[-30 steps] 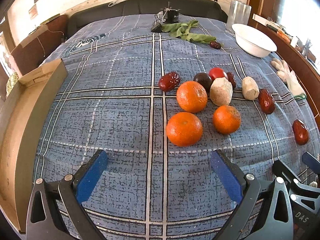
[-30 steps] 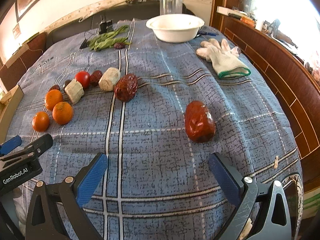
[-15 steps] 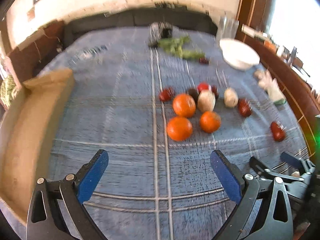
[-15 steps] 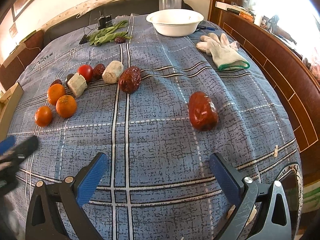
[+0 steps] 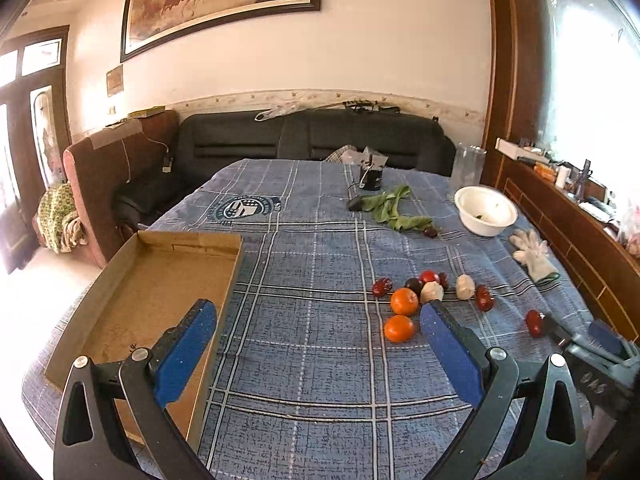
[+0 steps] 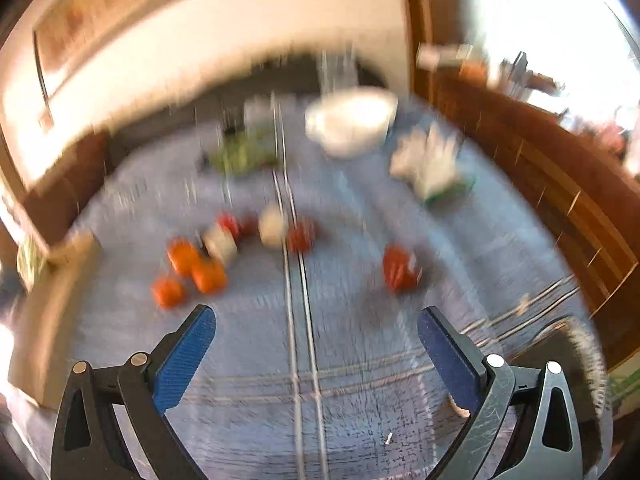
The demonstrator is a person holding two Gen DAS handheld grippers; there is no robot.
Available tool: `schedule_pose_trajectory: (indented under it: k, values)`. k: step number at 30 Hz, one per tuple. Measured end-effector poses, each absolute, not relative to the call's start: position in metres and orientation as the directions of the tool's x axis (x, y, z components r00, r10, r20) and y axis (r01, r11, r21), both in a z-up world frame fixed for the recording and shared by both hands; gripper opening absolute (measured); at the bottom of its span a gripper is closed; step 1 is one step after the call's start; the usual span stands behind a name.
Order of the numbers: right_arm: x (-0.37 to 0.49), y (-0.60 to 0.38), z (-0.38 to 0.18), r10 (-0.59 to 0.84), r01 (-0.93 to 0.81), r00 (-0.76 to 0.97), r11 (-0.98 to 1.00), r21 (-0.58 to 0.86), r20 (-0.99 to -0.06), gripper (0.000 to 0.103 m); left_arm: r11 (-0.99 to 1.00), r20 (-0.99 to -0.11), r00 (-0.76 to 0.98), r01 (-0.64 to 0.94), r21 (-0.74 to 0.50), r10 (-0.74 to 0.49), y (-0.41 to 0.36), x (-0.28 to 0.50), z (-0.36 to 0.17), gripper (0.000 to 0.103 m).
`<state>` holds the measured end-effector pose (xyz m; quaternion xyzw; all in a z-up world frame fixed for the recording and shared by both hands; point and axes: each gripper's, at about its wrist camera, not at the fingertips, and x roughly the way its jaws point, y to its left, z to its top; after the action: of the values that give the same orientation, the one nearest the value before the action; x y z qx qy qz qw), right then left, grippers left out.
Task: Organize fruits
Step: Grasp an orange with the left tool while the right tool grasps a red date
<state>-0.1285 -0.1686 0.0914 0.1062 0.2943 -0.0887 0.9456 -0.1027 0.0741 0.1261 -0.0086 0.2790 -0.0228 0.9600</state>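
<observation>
Fruits (image 5: 404,302) are being left untouched in a cluster on the blue cloth (image 5: 312,360), while both grippers, left (image 5: 316,354) and right (image 6: 316,356), are being pulled back, empty and spread apart; the cardboard tray (image 5: 224,288) is now being brought into view, probably as the destination

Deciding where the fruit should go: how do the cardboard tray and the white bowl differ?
The cardboard tray is brown, rectangular, shallow and wide; the white bowl is round, deeper and much smaller across. The tray lies on the left side of the table, close to the left tongs; the bowl sits far back on the right. Both rest on the blue plaid cloth, and neither holds fruit.
</observation>
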Motion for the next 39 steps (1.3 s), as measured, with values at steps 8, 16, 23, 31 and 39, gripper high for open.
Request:
schedule_pose_trajectory:
  k: [8, 16, 23, 31, 39]
  values:
    - [-0.127, -0.154, 0.083, -0.065, 0.206, 0.796, 0.964, 0.167, -0.602, 0.103, 0.992, -0.556, 0.821, 0.117, -0.055, -0.128, 0.08, -0.109, 0.118, 0.102]
    - [-0.129, -0.162, 0.074, -0.053, 0.231, 0.756, 0.954, 0.191, -0.653, 0.103, 0.988, -0.611, 0.777, 0.129, -0.083, -0.152, 0.083, -0.099, 0.099, 0.102]
    - [-0.134, -0.164, 0.078, -0.09, 0.232, 0.789, 0.96, 0.159, -0.608, 0.103, 0.986, -0.62, 0.766, 0.145, -0.086, -0.167, 0.084, -0.093, 0.093, 0.102]
    - [-0.154, -0.194, 0.103, -0.27, 0.318, 0.823, 0.948, 0.011, -0.5, 0.103, 0.982, -0.57, 0.811, 0.025, -0.189, -0.13, 0.16, -0.083, 0.115, 0.102]
    - [-0.14, -0.225, 0.078, -0.201, 0.319, 0.752, 0.944, 0.081, -0.628, 0.103, 0.973, -0.634, 0.747, 0.078, -0.216, -0.2, 0.152, -0.073, 0.094, 0.102]
